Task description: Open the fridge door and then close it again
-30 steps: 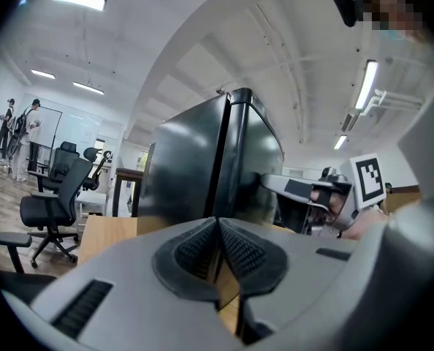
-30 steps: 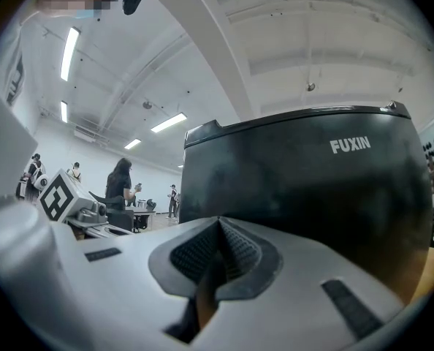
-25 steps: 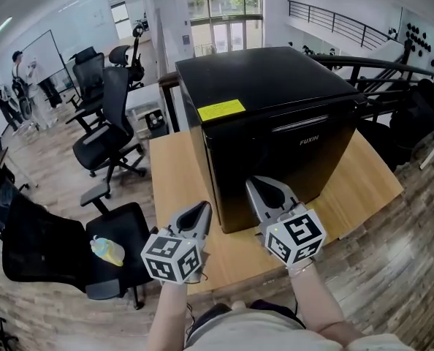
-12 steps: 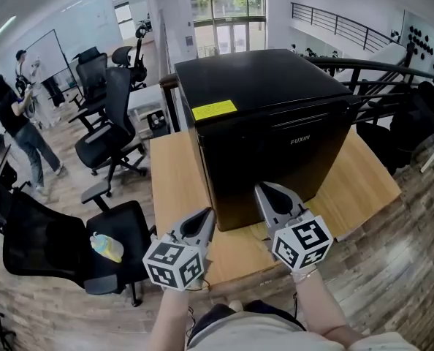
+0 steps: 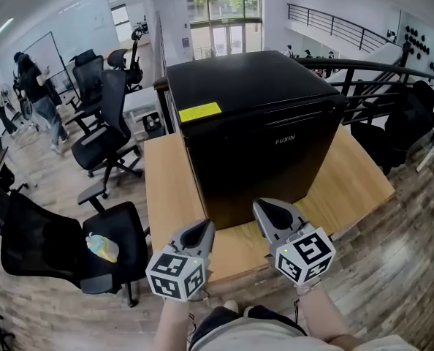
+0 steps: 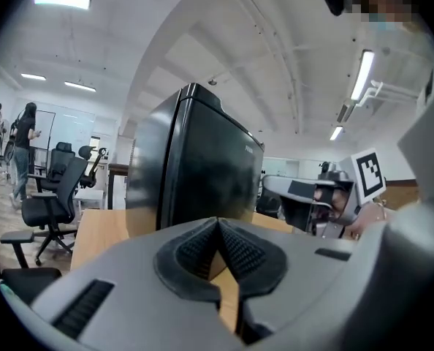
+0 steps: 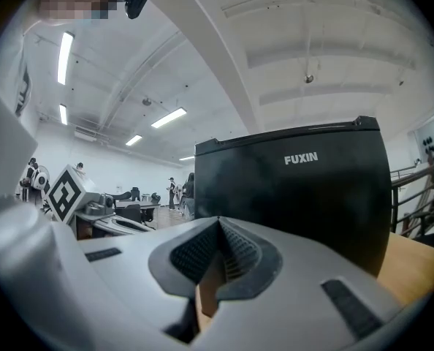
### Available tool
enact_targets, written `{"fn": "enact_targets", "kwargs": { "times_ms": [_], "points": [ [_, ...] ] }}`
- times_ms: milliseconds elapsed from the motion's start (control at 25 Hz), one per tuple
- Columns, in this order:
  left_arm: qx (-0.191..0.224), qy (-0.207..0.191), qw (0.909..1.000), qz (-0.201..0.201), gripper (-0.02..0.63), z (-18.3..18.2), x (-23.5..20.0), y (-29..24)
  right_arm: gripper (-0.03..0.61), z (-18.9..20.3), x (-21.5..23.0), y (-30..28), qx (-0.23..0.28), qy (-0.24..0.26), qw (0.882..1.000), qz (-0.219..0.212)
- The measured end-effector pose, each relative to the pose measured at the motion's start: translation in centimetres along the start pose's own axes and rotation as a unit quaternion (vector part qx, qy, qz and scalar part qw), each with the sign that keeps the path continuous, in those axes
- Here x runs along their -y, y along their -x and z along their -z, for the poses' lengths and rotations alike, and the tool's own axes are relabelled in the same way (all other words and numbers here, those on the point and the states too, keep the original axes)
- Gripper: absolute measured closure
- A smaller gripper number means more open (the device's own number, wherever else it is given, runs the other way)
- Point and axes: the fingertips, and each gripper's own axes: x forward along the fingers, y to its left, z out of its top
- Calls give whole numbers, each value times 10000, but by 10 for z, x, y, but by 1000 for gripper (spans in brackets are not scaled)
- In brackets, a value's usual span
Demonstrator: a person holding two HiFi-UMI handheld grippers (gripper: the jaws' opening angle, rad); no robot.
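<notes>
On light wooden desk (image 5: 166, 189): black boxy FUXIN fridge (image 5: 253, 123), door shut; left gripper (image 5: 202, 229) and right gripper (image 5: 264, 209) near its front, fingers (image 6: 239, 251) pressed together, empty; likely risk: unopened fingers slip off door edge, or fridge drags.

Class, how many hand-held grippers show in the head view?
2. The left hand-held gripper is over the table edge; the right hand-held gripper is beside it, before the fridge. None seems hidden.
</notes>
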Motion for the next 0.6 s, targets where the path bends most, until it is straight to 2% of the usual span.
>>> {"fn": "enact_targets", "kwargs": {
  "times_ms": [280, 600],
  "points": [
    [281, 186, 9994, -67, 607, -4, 11, 3, 580, 5, -4, 17, -83, 155, 9998, 47],
    [324, 280, 9988, 231, 607, 1, 29, 0, 580, 12, -5, 22, -116, 185, 9997, 62]
  ]
}}
